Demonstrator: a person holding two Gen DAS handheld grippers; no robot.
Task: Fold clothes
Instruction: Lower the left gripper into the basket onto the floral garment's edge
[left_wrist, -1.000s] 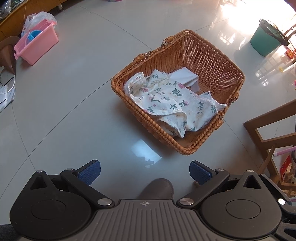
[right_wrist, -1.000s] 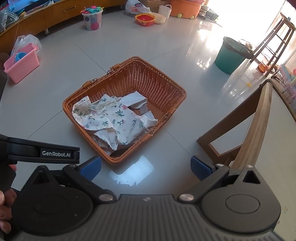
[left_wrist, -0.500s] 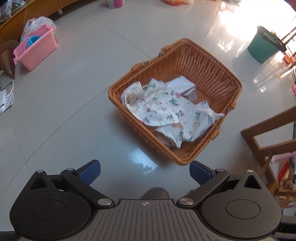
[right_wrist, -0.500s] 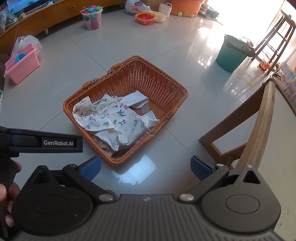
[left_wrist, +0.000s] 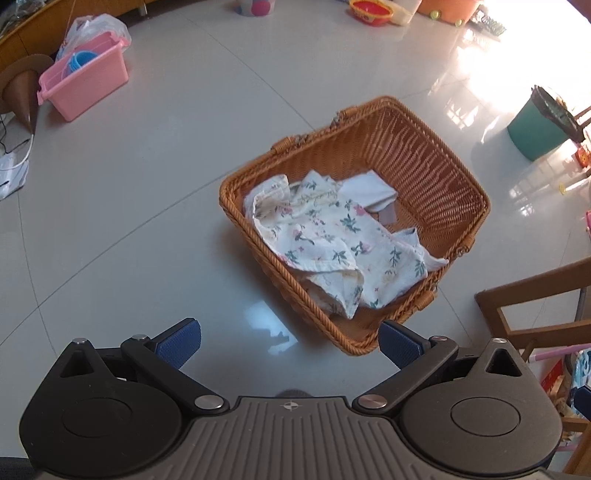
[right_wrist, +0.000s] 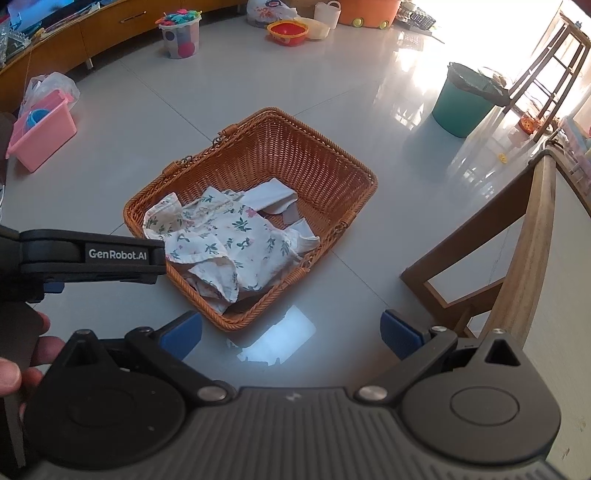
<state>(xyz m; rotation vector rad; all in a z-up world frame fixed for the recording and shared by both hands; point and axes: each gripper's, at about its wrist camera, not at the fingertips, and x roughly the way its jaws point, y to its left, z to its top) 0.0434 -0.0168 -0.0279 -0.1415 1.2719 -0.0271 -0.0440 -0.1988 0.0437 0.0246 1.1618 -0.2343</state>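
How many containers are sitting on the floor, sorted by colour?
Brown woven wicker basket, holding the floral garment: 1
Pink plastic bin: 1
Teal round bucket: 1
Orange tub at the far wall: 1
Red bowl: 1
Clear polka-dot toy bucket: 1
Total: 6

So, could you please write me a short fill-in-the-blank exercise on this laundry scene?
1. The floral garment lies crumpled inside the ____.
2. Both the left gripper and the right gripper are ____, holding nothing.
3. The bin beyond the basket is ____ in colour.
4. The small tub on the floor is ____.

Missing words: basket; open; green; pink
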